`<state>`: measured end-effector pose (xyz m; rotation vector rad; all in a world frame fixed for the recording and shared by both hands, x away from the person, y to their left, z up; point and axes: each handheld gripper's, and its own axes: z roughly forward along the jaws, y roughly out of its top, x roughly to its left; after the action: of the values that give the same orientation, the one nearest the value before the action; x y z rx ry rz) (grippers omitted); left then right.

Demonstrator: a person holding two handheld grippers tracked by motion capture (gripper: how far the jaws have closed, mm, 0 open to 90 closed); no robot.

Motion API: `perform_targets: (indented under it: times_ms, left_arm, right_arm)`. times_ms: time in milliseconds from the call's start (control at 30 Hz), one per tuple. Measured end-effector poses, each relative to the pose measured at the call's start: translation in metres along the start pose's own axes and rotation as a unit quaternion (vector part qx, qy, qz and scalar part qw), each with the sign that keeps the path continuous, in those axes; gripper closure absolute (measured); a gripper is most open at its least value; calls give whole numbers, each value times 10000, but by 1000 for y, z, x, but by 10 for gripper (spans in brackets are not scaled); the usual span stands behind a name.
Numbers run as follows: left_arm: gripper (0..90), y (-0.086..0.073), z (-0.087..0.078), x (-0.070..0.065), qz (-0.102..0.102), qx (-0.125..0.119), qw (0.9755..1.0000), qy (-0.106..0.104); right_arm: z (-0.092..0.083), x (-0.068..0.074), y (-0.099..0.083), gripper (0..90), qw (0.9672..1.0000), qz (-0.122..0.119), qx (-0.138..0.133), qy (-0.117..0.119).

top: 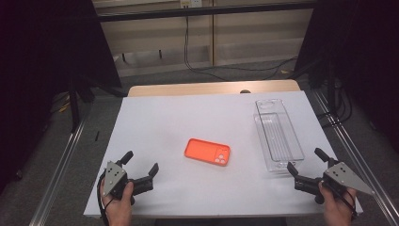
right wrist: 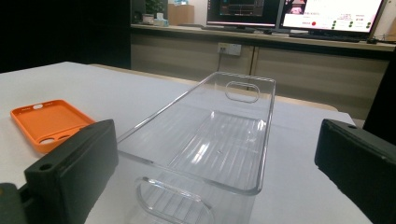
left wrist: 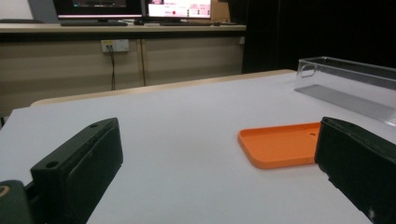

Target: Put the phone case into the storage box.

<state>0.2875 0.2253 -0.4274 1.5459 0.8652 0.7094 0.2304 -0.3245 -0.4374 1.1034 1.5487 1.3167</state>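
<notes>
An orange phone case [top: 207, 152] lies flat near the middle of the white bench [top: 155, 122], its camera cut-outs toward the right, and a clear plastic bin [top: 277, 134] stands lengthwise along the bench's right side, empty and well apart from the case. The left hand-held gripper [top: 141, 165] rests at the near left corner with its jaws spread wide and nothing between them; the right hand-held gripper [top: 307, 161] sits at the near right corner, likewise wide and empty, its jaws pointing at the near end of the bin. In the left gripper view the case [left wrist: 280, 144] shows ahead and to the right of the jaws, so the likely step is a first reach for it, probably to carry it to the bin. To do that well, the left hand-held gripper should come in low and level along the bench, line one jaw up on each long edge of the case, and close on the rim rather than the flat back, since the case is thin and soft and could bend or slide away. A slight tilt to get one jaw under the lip would help. The right hand-held gripper, seen close to the bin's [right wrist: 205, 140] near handle, could steady that wall so the light bin does not shift.
</notes>
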Motion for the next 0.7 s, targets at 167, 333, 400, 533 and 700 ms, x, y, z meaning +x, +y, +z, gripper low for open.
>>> perform_targets:
  times_ms: [167, 333, 400, 533, 700]
  left_arm:
    - [6, 1, 2, -1, 6, -17, 10000, 24]
    - [8, 2, 5, -4, 2, -39, 10000, -20]
    - [7, 3, 7, -3, -30, 5, 10000, -69]
    - [7, 7, 13, -4, 11, 32, 9999, -136]
    - [9, 9, 20, -7, 108, 127, 9997, -179]
  right_arm:
    - [0, 0, 0, 0, 10000, 28, 18, -1]
    - [0, -1, -1, 0, 10000, 87, 27, -1]
    - [1, -2, -2, 0, 9999, 90, 47, 24]
    - [1, -2, -2, 0, 9999, 91, 28, 44]
    - [3, -1, -2, 0, 9999, 102, 9, 91]
